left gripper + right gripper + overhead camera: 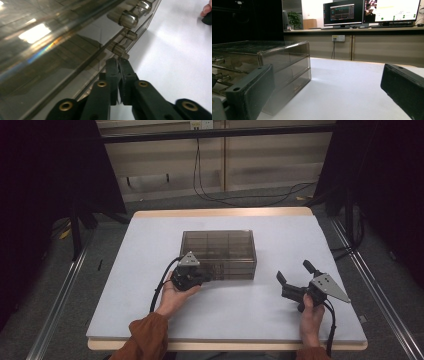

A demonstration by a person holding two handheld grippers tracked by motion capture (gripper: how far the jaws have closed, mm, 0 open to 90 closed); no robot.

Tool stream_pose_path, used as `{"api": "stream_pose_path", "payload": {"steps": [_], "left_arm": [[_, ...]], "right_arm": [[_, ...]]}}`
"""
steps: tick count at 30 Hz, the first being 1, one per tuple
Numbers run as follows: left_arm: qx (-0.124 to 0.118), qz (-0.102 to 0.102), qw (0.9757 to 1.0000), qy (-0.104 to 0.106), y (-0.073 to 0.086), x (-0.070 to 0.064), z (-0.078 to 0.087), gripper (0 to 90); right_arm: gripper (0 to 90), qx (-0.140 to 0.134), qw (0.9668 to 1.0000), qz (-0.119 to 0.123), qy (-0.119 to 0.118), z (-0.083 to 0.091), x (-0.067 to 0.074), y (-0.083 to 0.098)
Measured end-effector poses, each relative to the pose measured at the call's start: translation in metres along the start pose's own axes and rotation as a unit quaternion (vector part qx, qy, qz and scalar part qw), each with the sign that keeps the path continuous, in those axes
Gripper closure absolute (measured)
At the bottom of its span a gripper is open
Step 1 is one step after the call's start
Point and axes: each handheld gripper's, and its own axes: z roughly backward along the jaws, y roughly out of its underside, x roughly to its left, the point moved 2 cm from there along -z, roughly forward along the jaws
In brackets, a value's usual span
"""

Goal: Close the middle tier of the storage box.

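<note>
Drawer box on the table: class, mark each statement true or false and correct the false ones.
1. The left tool is shut, at a knob on the drawer box. True.
2. The right tool grips the box. False: it is open, apart from the box, to its right.
3. The box is see-through and smoky brown. True.
4. The box lies on the floor. False: it stands on the table.
5. A drawer has been taken out and lies beside the box. False: none lies outside it.
</note>
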Motion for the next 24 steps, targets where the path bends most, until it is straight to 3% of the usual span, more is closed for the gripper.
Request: {"api": "stream_pose_path", "payload": {"steps": [1,3,6,11,12,18,24], "left_arm": [[-0.001,0.000,1.0000,-0.002,0.000,-0.001,0.001,78.3],[-0.002,-0.004,1.0000,0.002,0.001,-0.002,0.002,77.5],[-0.004,-0.009,0.9999,0.002,0.002,-0.006,0.007,67.6],[-0.016,-0.002,0.9998,0.008,0.004,-0.010,0.016,60.2],[-0.013,-0.001,0.9998,0.012,0.005,-0.009,0.018,54.6],[-0.004,0.001,1.0000,-0.001,0.014,-0.008,0.028,40.8],[-0.012,0.012,0.9998,-0.007,0.019,-0.007,0.039,27.8]], "right_arm": [[0.0,0.000,1.0000,0.000,0.000,0.000,0.000,0.000],[0.0,-0.001,1.0000,0.001,0.000,0.000,0.000,0.000],[0.0,0.000,1.0000,0.000,0.000,0.000,0.000,0.000],[0.0,-0.001,1.0000,0.001,0.000,0.000,0.000,0.000],[0.0,0.000,1.0000,0.001,0.001,0.000,0.000,0.000],[0.0,-0.001,1.0000,0.001,0.001,0.000,0.000,0.000],[0.0,-0.001,1.0000,0.001,0.001,-0.001,0.000,0.000]]}}
